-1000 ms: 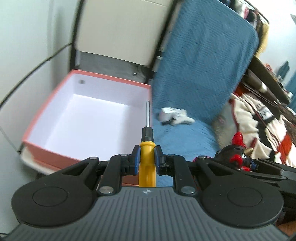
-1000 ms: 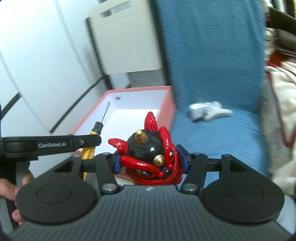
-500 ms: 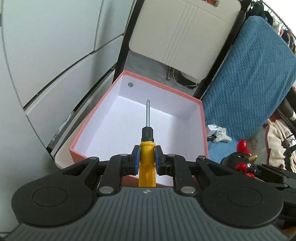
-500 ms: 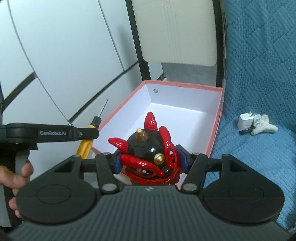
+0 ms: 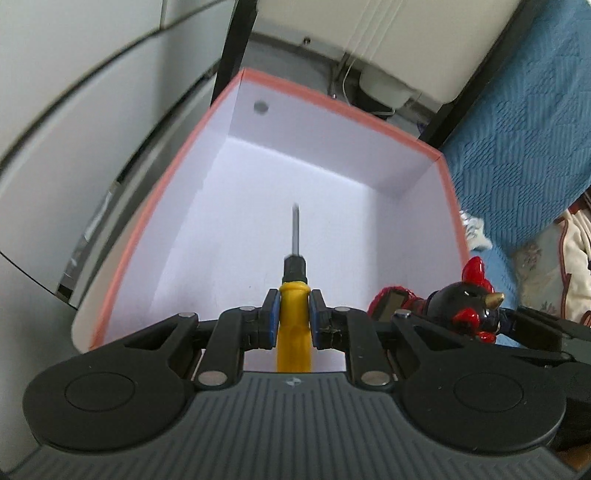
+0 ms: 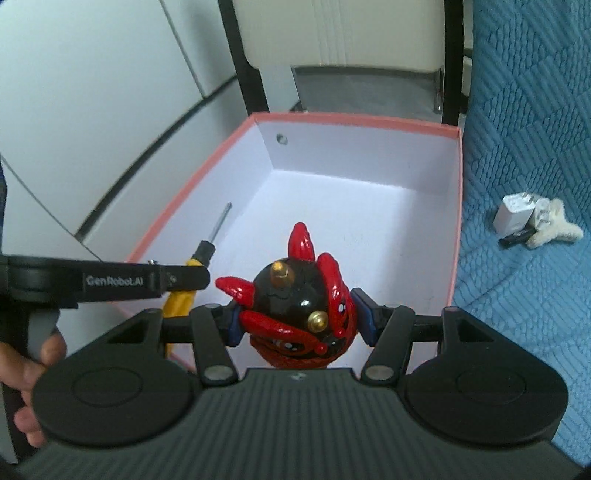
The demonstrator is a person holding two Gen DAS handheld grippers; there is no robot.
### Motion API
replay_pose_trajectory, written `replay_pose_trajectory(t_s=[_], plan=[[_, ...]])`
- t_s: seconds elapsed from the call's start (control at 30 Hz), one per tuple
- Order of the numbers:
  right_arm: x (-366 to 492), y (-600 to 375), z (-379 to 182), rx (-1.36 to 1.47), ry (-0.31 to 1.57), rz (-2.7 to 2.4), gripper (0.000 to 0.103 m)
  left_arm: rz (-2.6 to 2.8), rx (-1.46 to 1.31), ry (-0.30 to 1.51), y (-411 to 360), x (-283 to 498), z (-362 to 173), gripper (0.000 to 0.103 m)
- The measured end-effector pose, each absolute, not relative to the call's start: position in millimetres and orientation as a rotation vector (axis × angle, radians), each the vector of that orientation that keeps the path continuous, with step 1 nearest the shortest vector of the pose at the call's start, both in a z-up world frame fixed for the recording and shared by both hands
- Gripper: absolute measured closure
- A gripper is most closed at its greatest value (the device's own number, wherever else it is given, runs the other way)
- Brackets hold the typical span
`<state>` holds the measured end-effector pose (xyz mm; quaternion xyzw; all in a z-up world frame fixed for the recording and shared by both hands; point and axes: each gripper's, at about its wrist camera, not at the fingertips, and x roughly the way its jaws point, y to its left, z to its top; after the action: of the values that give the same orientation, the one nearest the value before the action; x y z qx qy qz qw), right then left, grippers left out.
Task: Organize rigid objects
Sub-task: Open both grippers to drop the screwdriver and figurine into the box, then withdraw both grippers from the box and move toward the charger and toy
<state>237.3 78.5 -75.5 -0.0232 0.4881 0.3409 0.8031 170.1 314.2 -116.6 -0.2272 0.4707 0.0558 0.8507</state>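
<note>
My left gripper (image 5: 292, 314) is shut on a yellow-handled screwdriver (image 5: 294, 291), its metal shaft pointing forward over the inside of an open pink box with a white interior (image 5: 258, 206). The screwdriver also shows in the right wrist view (image 6: 199, 266). My right gripper (image 6: 299, 317) is shut on a black and red horned figurine (image 6: 295, 306), held above the near end of the same box (image 6: 369, 221). The figurine shows at the right of the left wrist view (image 5: 469, 306). Nothing lies in the box.
A blue quilted cover (image 6: 524, 155) lies right of the box, with a white charger and a small white fluffy item (image 6: 532, 221) on it. A white panel with black frame bars (image 6: 332, 33) stands behind the box. White cabinet fronts (image 6: 92, 92) are at left.
Both grippers have moved forward and tilted down over the box, which fills more of both views. The screwdriver and the figurine stay gripped.
</note>
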Motion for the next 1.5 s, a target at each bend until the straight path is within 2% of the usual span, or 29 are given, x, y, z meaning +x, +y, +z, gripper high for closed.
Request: replay_pose_trajectory(t_s=[0.2, 0.4, 0.53, 0.97, 1.5], plan=[[246.1, 88.3, -96.9, -0.066, 1.082, 0.700, 0.042, 0.100, -0.491, 1.021, 324.5, 183.3, -140.7, 0.084], [252.8, 89.6, -107.2, -0.069, 1.121, 0.668, 0.040, 0.109, -0.491, 1.014, 330.5, 187.1, -139.5, 0.083], [251.9, 87.7, -97.5, -0.059, 1.092, 0.692, 0.030, 0.121, -0.497, 0.991, 331.7, 182.4, -128.1, 0.083], [222.1, 49.7, -53.0, -0.045, 0.997, 0.718, 0.030, 0.118, -0.465, 0.879, 298.6, 136.8, -70.8, 0.083], [175.0, -56.4, -0.7, -0.009, 0.869, 0.647, 0.030, 0.037, -0.407, 0.773, 197.0, 75.4, -12.3, 0.083]])
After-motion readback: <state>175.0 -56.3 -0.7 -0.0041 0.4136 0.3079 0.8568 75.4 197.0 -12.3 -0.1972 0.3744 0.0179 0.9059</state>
